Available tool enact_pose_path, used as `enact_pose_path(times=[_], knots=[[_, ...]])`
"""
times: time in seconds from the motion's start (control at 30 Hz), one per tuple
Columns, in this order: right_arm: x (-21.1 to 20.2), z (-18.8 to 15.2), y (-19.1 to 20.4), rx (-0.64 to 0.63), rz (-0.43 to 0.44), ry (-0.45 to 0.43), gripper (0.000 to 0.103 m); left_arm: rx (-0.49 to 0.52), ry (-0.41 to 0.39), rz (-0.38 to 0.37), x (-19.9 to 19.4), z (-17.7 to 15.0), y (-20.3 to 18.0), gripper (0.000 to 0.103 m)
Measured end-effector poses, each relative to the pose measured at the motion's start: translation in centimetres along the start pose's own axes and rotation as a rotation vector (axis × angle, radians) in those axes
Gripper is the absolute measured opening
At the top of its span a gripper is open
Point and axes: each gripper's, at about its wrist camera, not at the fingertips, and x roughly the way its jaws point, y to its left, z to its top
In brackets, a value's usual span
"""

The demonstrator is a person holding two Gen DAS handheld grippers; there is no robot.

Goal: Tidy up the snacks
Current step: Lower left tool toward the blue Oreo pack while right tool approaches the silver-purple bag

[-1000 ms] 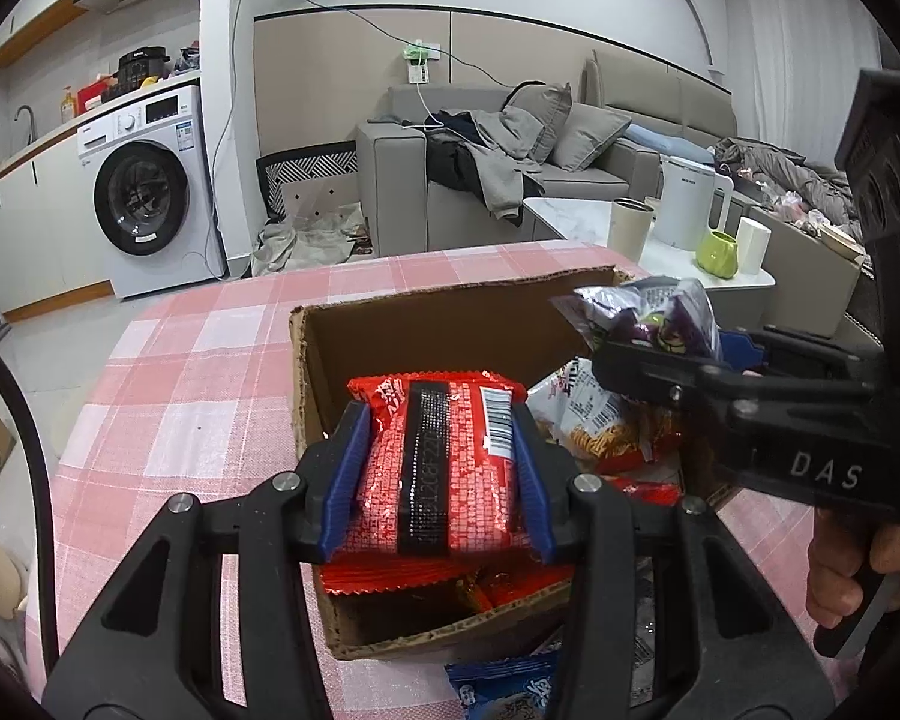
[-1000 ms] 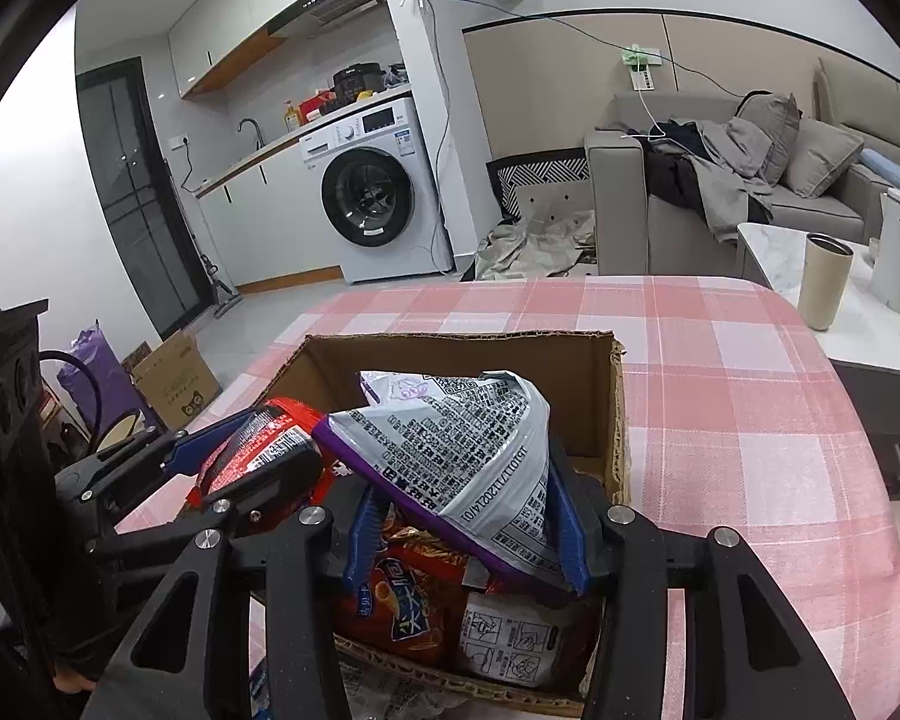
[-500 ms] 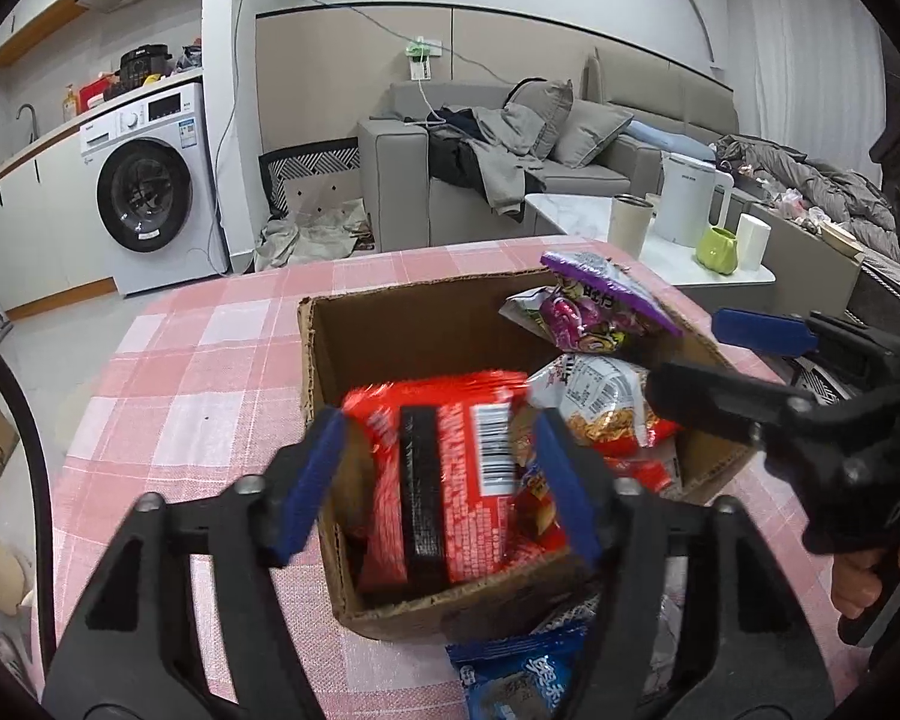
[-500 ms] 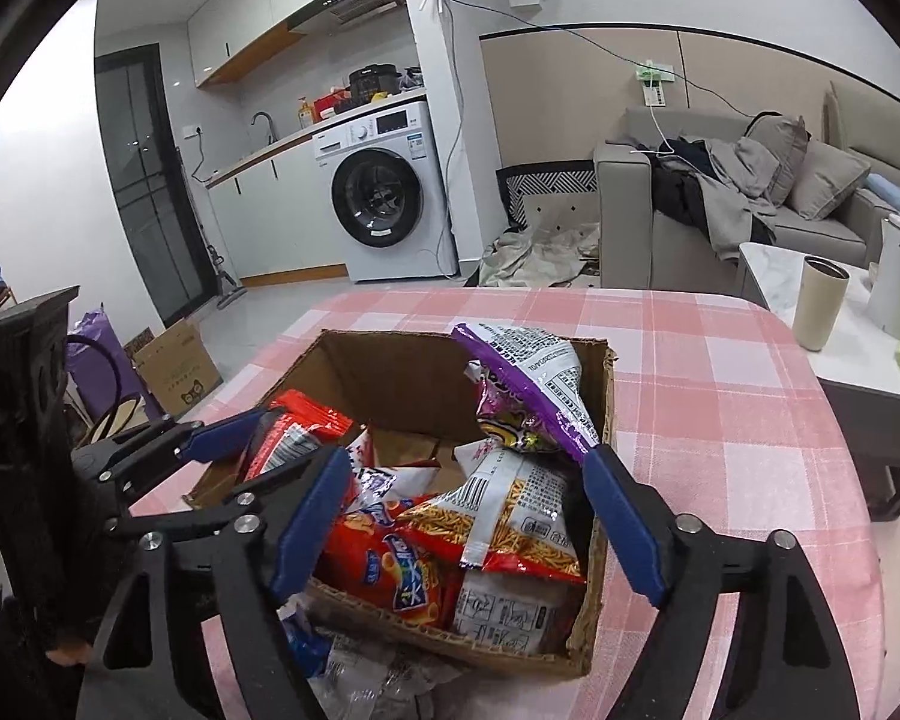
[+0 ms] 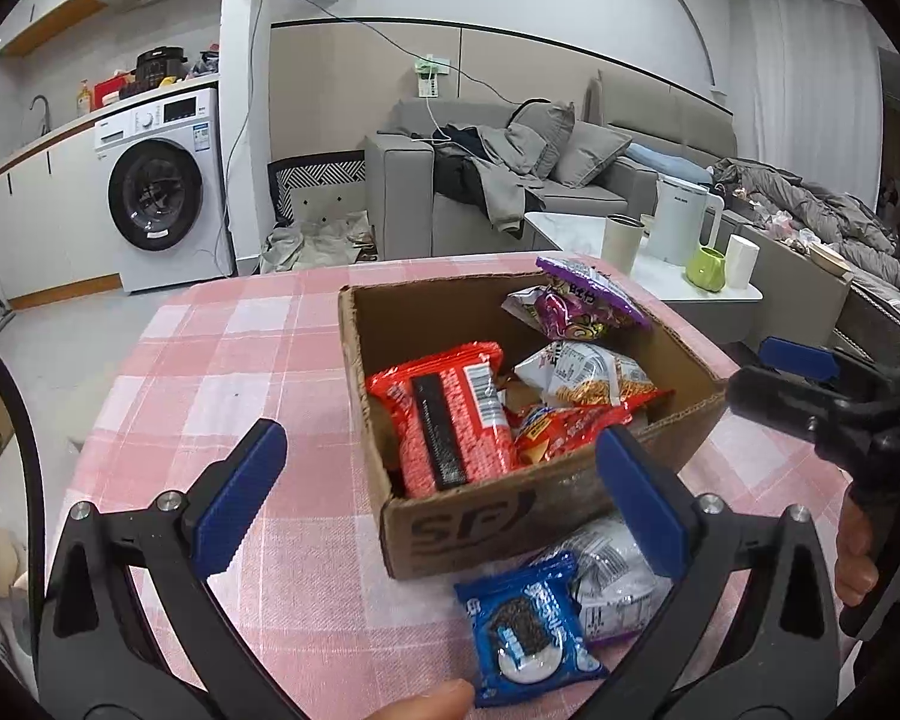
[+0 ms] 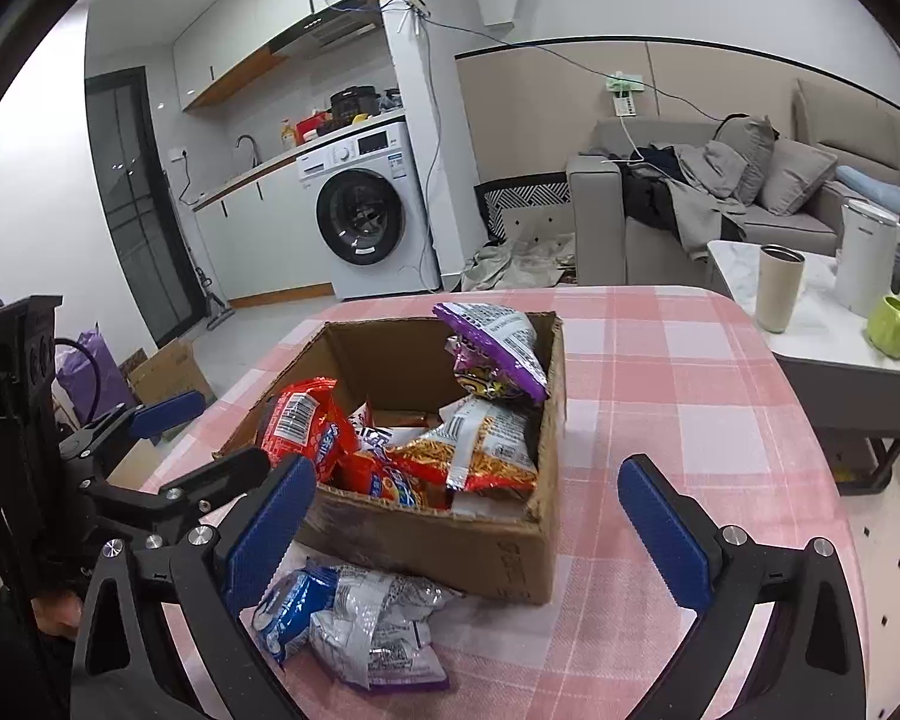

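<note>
While opening wide with nothing between the blue pads, left hand-held gripper [image 5: 438,492] and right hand-held gripper [image 6: 468,516] both low over the pink checked worktop [image 5: 210,372], near side of the cardboard box [image 5: 510,516]. Just beside the box's near wall on the worktop: blue cookie pack [image 5: 528,624] overlapping a silver-and-purple bag [image 6: 378,630]. Farther in, inside the box: red noodle pack [image 5: 444,414] leaning on the left wall, orange snack bags [image 6: 480,450] mid-box, purple bag [image 6: 498,348] propped on the far right corner.
</note>
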Motion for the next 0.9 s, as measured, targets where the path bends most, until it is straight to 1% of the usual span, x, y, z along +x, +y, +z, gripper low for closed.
enact_pose_path(times=[0.23, 0.4, 0.6, 0.77, 0.9], knots=[[-1.3, -1.6, 0.2, -0.007, 0.001, 0.013, 0.102, -0.040, 0.010, 0.009, -1.8, -1.4, 1.0, 0.103], [-1.2, -1.9, 0.5, -0.016, -0.009, 0.034, 0.103, -0.011, 0.002, 0.029, -2.9, -1.9, 0.8, 0.103], [-0.8, -2.9, 0.3, 0.001, -0.002, 0.079, 0.103, -0.001, 0.031, 0.035, -3.1, -3.1, 0.8, 0.103], [0.3, -3.6, 0.9, -0.014, 0.009, 0.137, 0.103, -0.002, 0.065, 0.033, -2.6, -3.9, 0.9, 0.103], [1.5, -4.4, 1.7, -0.025, 0.026, 0.186, 0.103, 0.001, 0.077, 0.045, -2.3, -4.3, 1.0, 0.103]])
